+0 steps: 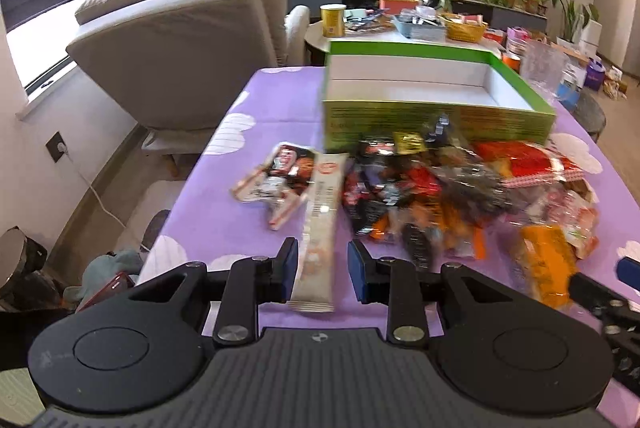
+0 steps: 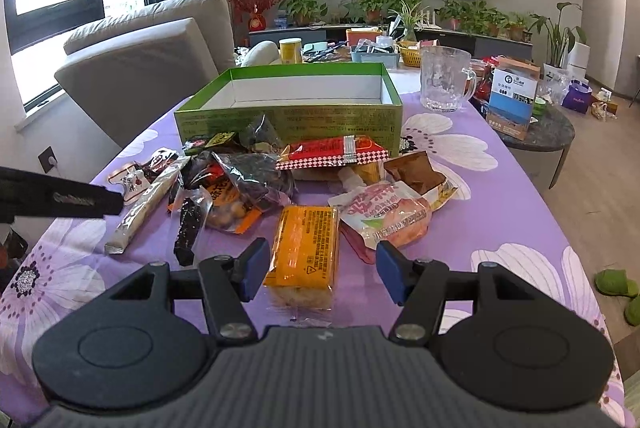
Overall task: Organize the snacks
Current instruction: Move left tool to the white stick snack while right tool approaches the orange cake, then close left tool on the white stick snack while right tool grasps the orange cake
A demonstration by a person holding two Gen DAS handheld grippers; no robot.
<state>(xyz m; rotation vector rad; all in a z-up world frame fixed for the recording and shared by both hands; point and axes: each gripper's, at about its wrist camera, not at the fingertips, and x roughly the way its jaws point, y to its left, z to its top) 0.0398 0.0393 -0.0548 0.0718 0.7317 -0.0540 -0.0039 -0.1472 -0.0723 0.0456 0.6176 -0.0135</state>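
Observation:
A pile of snack packets [image 1: 432,187] lies on the purple flowered tablecloth [image 1: 224,220] in front of an open green box [image 1: 432,119] with a white, empty inside. My left gripper [image 1: 322,262] is open, its pads either side of a long white stick packet [image 1: 320,228] lying on the cloth. My right gripper [image 2: 319,270] is open over an orange cracker pack [image 2: 304,248], with a pink pouch [image 2: 384,216] just to its right. The green box [image 2: 288,119] stands behind the pile in the right wrist view. The left gripper's arm [image 2: 60,197] shows at the left edge.
A glass mug [image 2: 444,79] stands right of the box. A beige armchair [image 1: 180,39] stands beyond the table's left edge. A cluttered round table [image 2: 352,55] and a dark side table [image 2: 536,131] with boxes lie behind. Green slippers [image 2: 616,284] are on the floor.

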